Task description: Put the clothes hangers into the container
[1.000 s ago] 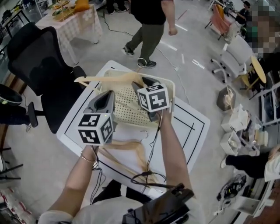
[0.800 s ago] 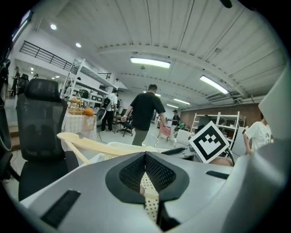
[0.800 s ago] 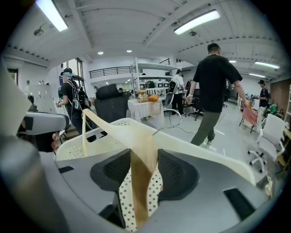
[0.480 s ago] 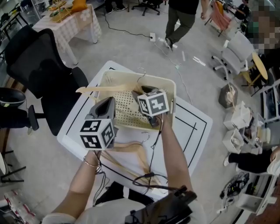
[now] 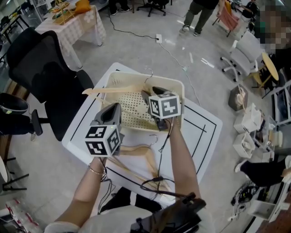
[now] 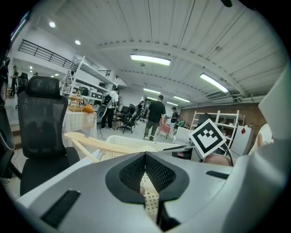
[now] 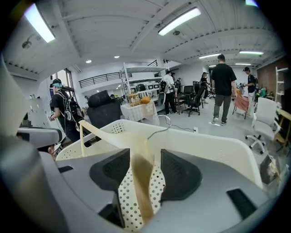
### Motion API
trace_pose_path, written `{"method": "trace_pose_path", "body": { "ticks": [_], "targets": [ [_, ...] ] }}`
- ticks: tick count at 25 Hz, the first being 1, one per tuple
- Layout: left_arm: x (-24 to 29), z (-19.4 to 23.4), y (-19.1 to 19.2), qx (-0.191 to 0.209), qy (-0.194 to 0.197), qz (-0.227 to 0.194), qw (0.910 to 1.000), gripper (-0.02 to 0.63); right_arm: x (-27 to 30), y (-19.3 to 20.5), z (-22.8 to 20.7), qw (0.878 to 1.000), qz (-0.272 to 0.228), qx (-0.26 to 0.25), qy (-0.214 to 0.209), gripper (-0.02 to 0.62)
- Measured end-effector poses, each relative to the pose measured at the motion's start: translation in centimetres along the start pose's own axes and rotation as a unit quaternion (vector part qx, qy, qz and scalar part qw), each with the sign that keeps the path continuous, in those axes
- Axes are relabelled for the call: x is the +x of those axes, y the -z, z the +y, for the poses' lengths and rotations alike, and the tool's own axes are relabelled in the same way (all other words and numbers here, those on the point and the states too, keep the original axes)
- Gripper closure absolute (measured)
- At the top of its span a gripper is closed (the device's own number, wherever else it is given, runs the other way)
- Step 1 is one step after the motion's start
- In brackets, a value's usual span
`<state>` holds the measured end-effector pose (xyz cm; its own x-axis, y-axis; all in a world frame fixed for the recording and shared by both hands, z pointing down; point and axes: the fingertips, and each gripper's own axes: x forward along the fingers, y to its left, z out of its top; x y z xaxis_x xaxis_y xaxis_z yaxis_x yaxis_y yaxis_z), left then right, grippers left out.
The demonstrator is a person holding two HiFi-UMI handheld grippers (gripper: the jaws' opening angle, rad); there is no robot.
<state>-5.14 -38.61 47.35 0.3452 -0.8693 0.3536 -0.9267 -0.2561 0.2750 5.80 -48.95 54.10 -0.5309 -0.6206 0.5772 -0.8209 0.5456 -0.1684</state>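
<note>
hanger (image 5: 113,89) in right tool (image 5: 153,92), over container (image 5: 132,74)

A white table (image 5: 204,129) marked with black lines stands on a grey floor. A black office chair (image 5: 38,75) sits just beside its left edge, and a black cable (image 5: 153,180) loops over its near edge. Beyond the chair is a cloth-covered table (image 5: 79,22). Well apart to the right are a white chair (image 5: 248,54) and white boxes (image 5: 248,132). A person's legs (image 5: 202,9) show at the far side.
</note>
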Motion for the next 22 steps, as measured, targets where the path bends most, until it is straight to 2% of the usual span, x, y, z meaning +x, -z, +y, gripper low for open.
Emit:
{"method": "trace_pose_path", "body": {
  "ticks": [9,13,16,22],
  "targets": [
    [-3.0,-1.1,-0.6,0.002,0.011,-0.013,0.9998,0.597,-5.9,-3.3,1.1,0.997,-0.068,0.011,0.027,0.396],
    [-4.8,-2.4,-1.5,0.002,0.024,-0.029,0.9993,0.596,-10.9,-4.8,2.2,0.991,-0.117,0.042,0.048,0.418],
    [-6.6,-3.4,-1.7,0.002,0.036,-0.037,0.9987,0.596,-14.6,-4.3,3.6,0.985,-0.14,0.063,0.072,0.452],
    [-10.2,-6.4,-1.0,-0.002,0.069,-0.043,0.9967,0.597,-21.3,-0.8,6.6,0.982,-0.143,0.07,0.101,0.491]
  ]
}}
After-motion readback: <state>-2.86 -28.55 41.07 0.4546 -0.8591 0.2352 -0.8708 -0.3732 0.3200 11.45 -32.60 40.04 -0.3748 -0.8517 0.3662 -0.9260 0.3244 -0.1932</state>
